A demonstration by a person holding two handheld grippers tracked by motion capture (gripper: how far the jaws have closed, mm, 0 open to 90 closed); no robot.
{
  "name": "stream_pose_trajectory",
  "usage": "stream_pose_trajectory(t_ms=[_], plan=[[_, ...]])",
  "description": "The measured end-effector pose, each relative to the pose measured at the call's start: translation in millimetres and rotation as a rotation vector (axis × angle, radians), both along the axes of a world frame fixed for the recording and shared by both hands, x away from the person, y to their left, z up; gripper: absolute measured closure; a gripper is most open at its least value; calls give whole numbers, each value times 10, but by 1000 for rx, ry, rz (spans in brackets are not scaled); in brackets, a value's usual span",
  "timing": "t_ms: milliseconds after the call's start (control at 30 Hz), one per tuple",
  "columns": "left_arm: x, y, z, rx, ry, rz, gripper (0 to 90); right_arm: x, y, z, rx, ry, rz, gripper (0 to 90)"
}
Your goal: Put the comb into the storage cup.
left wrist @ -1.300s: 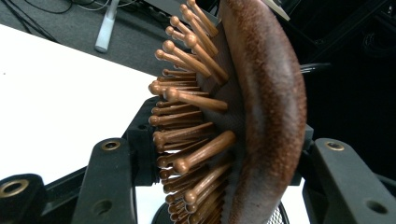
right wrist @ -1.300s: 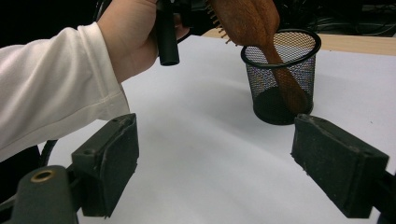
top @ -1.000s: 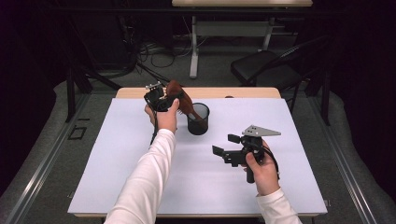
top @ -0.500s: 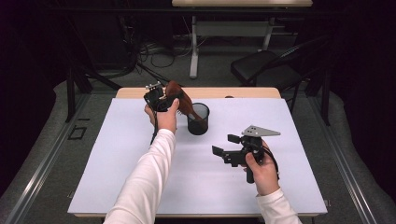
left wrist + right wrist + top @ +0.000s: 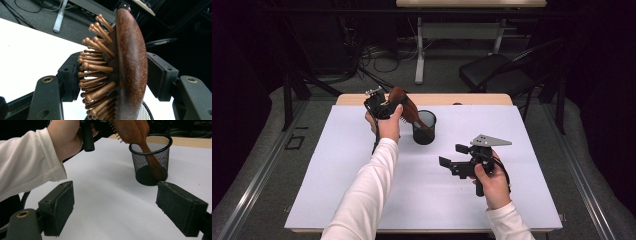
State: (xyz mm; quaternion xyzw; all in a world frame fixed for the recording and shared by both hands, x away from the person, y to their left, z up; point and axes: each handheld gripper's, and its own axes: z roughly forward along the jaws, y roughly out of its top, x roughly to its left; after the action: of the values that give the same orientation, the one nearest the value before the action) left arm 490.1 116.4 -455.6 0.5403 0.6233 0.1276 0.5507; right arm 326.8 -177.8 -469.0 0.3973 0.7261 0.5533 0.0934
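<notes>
A brown wooden hairbrush [image 5: 404, 107] stands tilted with its handle down inside a black mesh cup [image 5: 424, 127] at the back middle of the table. My left gripper [image 5: 393, 103] is at the brush's head. Its jaws have just been opening, and in the left gripper view the brush [image 5: 130, 62] is still between them, one pad at the bristle tips and the other at the wooden back. My right gripper [image 5: 453, 155] is held low over the sheet at the front right, open with nothing in it. It faces the cup [image 5: 150, 167] and the brush [image 5: 135, 130].
A white sheet [image 5: 337, 165] covers the table, with a wooden edge [image 5: 437, 99] showing at the back. A dark chair [image 5: 492, 70] and desk legs stand on the floor beyond. The sleeve of the left arm [image 5: 27, 162] crosses near the right gripper.
None of the hands, the brush or the cup has visibly shifted in the high view.
</notes>
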Motion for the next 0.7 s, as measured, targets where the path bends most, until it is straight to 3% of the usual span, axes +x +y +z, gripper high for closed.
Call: stream_pose_trajectory(t_ms=[700], plan=[[-67,123,142,-13,-34,11,351,1,15,-8,-6,0,2,146]])
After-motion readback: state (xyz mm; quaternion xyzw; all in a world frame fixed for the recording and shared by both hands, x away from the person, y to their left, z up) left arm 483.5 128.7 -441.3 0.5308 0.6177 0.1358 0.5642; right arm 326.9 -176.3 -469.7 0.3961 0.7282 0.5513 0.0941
